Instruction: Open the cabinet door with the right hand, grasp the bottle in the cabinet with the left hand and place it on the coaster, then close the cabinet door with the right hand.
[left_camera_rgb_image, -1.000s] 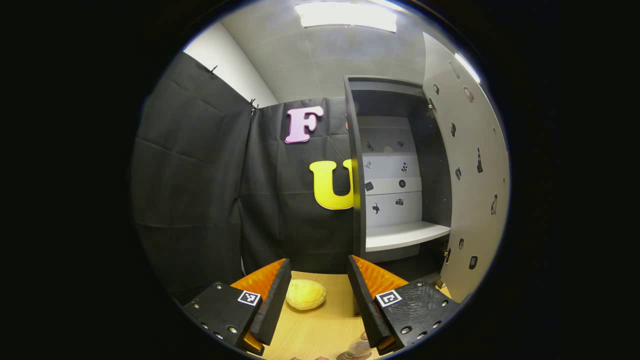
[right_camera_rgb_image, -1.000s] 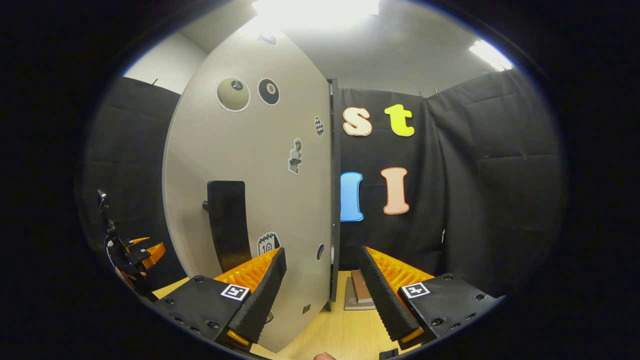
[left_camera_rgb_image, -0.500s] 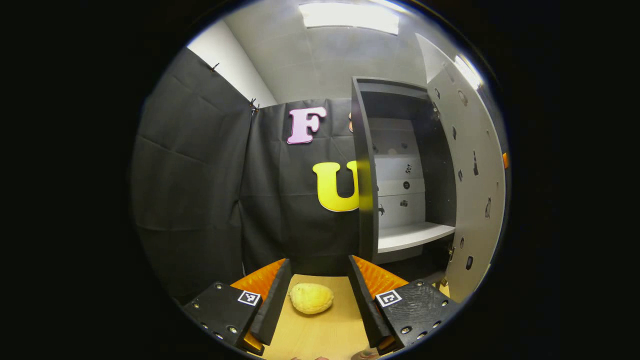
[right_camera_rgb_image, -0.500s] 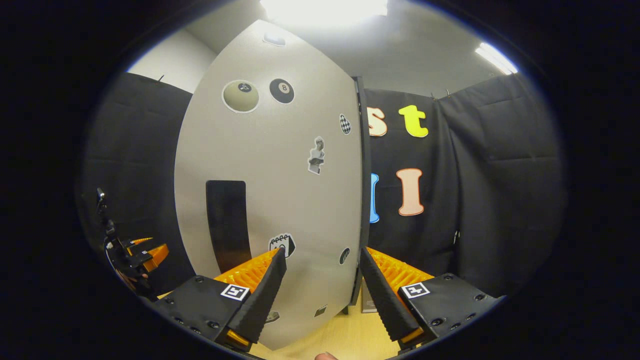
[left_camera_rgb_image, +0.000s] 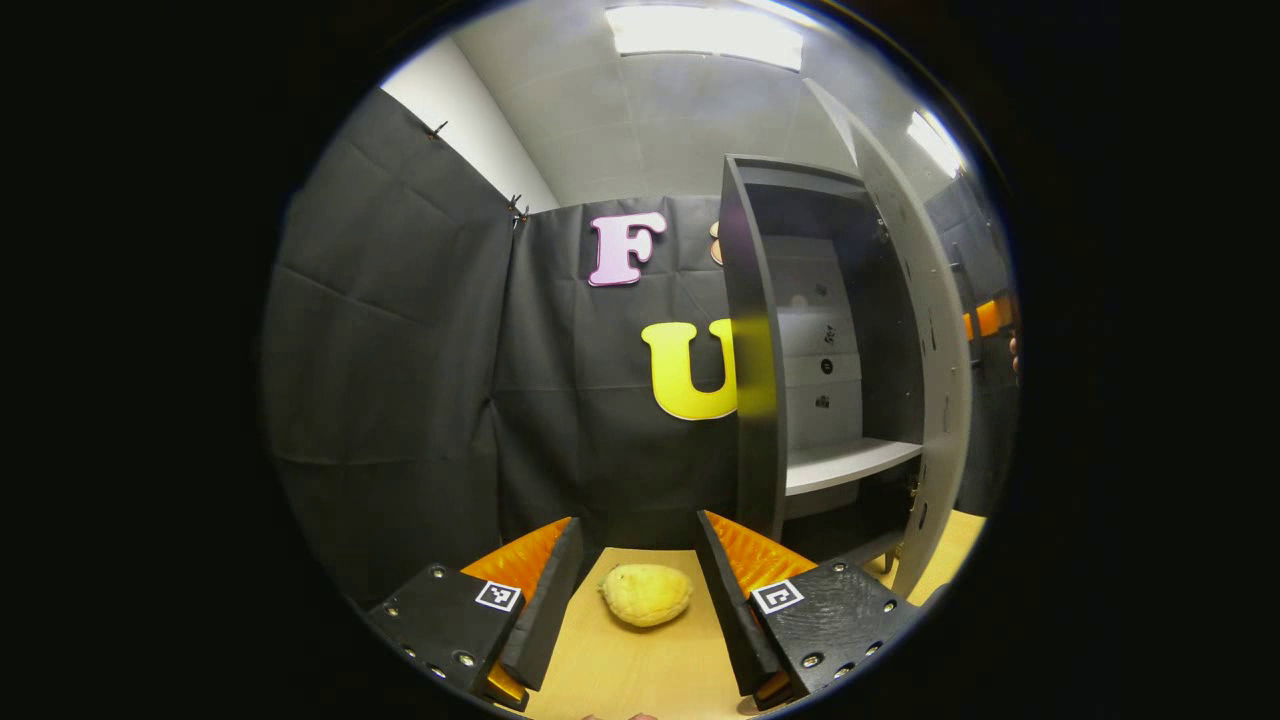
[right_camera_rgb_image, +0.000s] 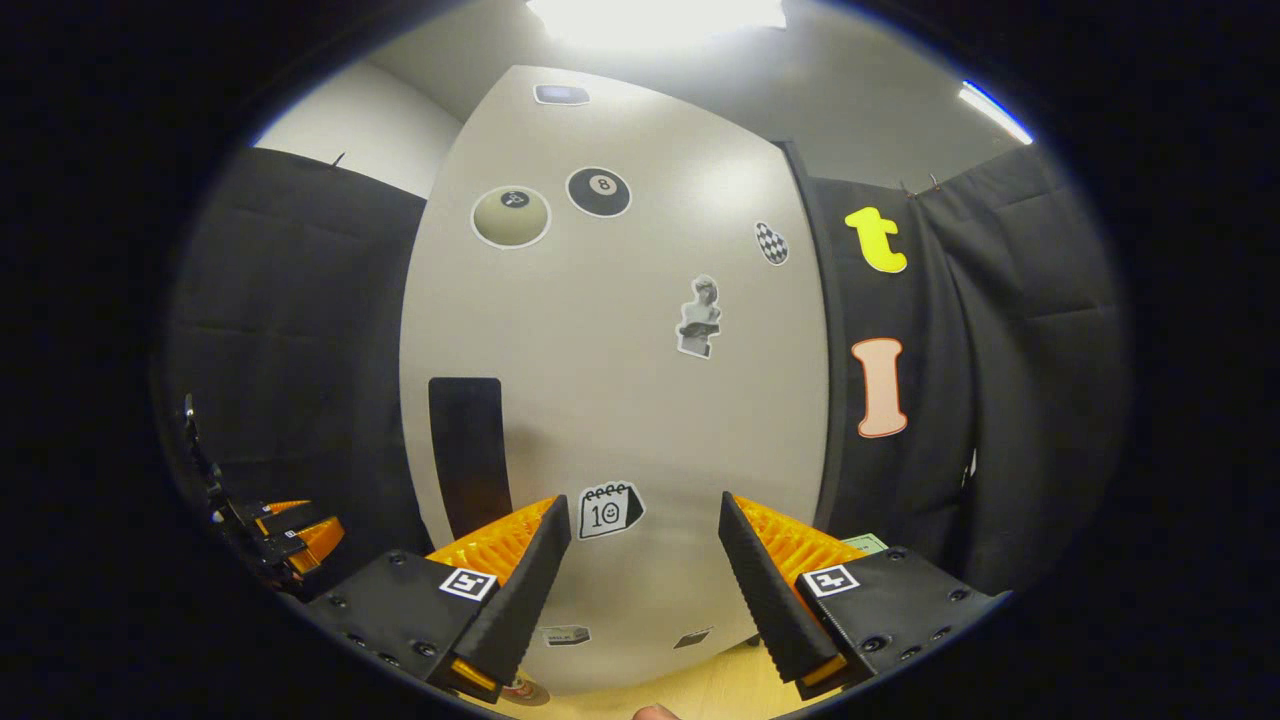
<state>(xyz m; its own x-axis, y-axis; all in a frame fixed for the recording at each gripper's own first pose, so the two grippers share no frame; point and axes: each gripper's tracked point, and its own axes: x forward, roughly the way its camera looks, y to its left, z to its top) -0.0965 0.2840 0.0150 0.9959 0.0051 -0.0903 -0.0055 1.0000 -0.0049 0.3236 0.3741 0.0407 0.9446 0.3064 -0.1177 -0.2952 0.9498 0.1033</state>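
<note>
Cabinet door (right_camera_rgb_image: 620, 380): since the earlier frames it has swung nearer shut and now faces our right gripper (right_camera_rgb_image: 635, 570), fingers apart, holding nothing. We judge it a stiff, light panel; push beside the black handle (right_camera_rgb_image: 468, 455). Left gripper (left_camera_rgb_image: 630, 590) fingers apart over the tabletop (left_camera_rgb_image: 640, 670), a yellow lump (left_camera_rgb_image: 646, 594) between.

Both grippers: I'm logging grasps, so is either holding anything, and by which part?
Nothing is held. The left gripper and right gripper are open, fingers empty.
</note>
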